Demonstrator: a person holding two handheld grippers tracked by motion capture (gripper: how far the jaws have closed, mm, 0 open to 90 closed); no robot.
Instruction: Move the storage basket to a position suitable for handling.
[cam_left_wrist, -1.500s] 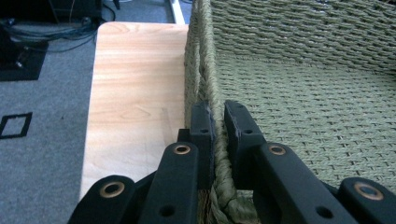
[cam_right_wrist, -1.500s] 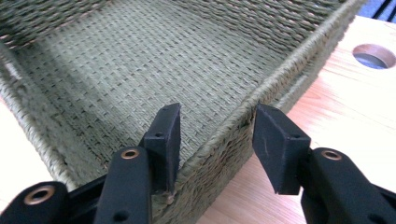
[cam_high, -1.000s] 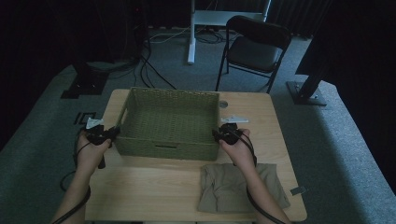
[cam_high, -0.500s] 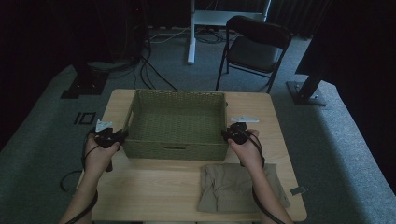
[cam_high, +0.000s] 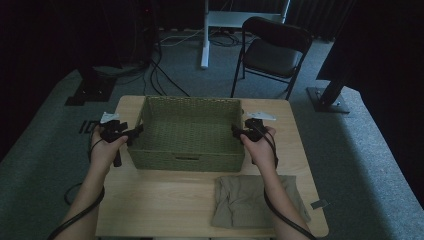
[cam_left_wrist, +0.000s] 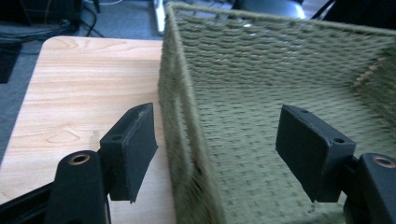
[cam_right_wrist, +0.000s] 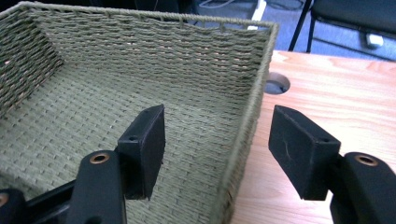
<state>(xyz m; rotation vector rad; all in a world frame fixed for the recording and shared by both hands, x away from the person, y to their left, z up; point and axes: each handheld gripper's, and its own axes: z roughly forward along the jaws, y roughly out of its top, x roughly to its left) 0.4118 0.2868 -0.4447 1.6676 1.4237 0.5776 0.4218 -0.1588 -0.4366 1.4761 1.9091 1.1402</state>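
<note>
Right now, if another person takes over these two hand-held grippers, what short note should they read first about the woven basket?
Left gripper: open, jaws straddling the left wall of the green woven rectangular basket, one jaw outside, one inside, not clamped.
Right gripper: open, straddling the right wall the same way.
Things: the basket sits on the light wooden table, nothing inside it. A folded khaki cloth lies on the table in front of the basket, near the right forearm.
Done: both grippers are lined up on opposite walls.
Left: probably close both on the walls, then lift or shift the basket evenly; the cloth is untouched.

Basket (cam_left_wrist: 280, 93) near wall beyond frame
</note>
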